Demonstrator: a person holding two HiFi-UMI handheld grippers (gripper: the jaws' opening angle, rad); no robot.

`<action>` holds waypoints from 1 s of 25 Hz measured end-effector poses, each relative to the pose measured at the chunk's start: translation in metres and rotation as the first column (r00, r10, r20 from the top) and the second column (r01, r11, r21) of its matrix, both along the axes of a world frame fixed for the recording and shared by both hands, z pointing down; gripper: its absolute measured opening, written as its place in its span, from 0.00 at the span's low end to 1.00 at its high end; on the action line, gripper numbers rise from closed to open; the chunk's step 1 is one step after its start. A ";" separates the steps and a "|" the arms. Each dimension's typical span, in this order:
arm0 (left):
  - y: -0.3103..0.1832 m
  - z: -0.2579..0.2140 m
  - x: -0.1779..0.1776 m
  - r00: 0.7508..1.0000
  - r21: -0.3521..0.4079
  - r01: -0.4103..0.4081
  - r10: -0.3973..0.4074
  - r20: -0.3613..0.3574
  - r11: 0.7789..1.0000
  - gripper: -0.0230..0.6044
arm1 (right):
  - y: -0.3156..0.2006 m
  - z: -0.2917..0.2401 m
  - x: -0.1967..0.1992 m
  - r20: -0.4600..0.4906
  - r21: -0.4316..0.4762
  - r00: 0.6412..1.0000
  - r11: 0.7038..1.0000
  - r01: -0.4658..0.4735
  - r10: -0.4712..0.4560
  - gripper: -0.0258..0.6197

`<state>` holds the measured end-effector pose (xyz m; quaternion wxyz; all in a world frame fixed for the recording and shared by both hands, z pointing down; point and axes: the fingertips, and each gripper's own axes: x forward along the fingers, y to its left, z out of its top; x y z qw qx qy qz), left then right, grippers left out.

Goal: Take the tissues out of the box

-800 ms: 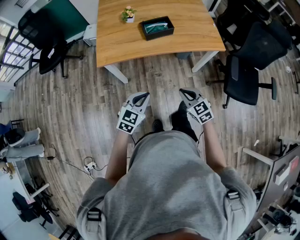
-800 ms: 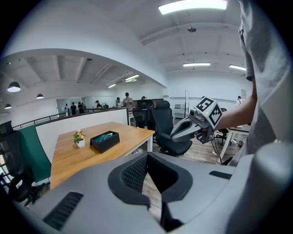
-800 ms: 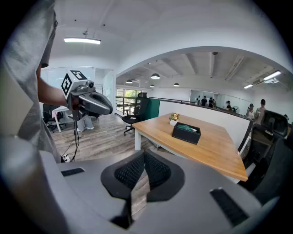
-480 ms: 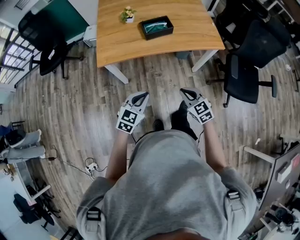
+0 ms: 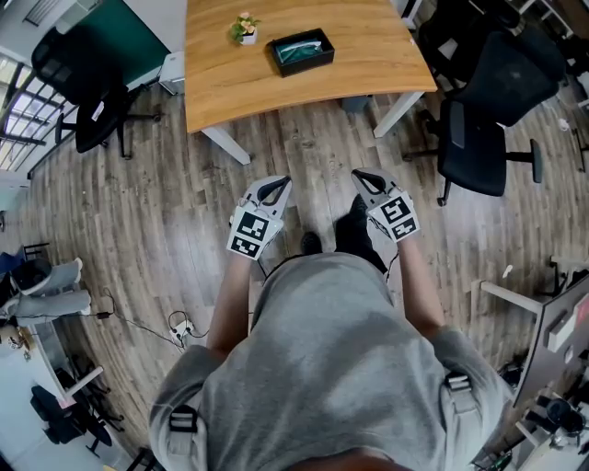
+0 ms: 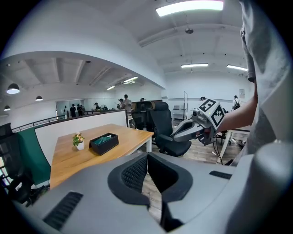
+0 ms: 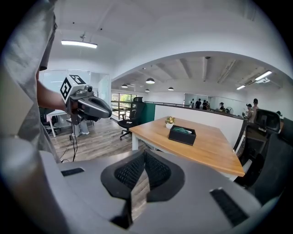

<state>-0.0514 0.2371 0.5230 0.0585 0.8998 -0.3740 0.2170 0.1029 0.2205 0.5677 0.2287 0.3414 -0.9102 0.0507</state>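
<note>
An open-plan office; a wooden table (image 5: 368,55) stands on plank flooring (image 5: 156,230); black swivel chairs (image 5: 479,138) sit beside it; strip lights (image 6: 190,7) cross the ceiling; people (image 6: 124,103) stand far off.

No legible text, label, brand, number or sign anywhere.

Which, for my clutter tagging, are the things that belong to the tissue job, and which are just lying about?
Belongs to the job: black tissue box on the wooden table; left gripper and right gripper, both shut and empty.
Just lying about: small potted plant; black office chair; cable on the floor.
</note>
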 end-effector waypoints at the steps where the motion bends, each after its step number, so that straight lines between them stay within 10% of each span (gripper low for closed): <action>1: 0.001 -0.001 0.001 1.000 0.004 -0.007 0.007 -0.004 1.000 0.07 | 0.001 -0.001 -0.001 0.000 0.002 1.000 1.000 0.003 -0.003 0.05; 14: 0.012 -0.007 0.007 0.999 0.039 -0.049 0.050 -0.009 0.998 0.09 | 0.003 -0.004 0.001 -0.011 0.028 1.000 1.000 -0.003 0.004 0.16; 25: 0.013 -0.004 0.007 0.999 0.026 -0.049 0.049 -0.011 0.998 0.36 | 0.012 0.001 -0.001 -0.007 0.017 1.000 1.000 0.021 -0.021 0.39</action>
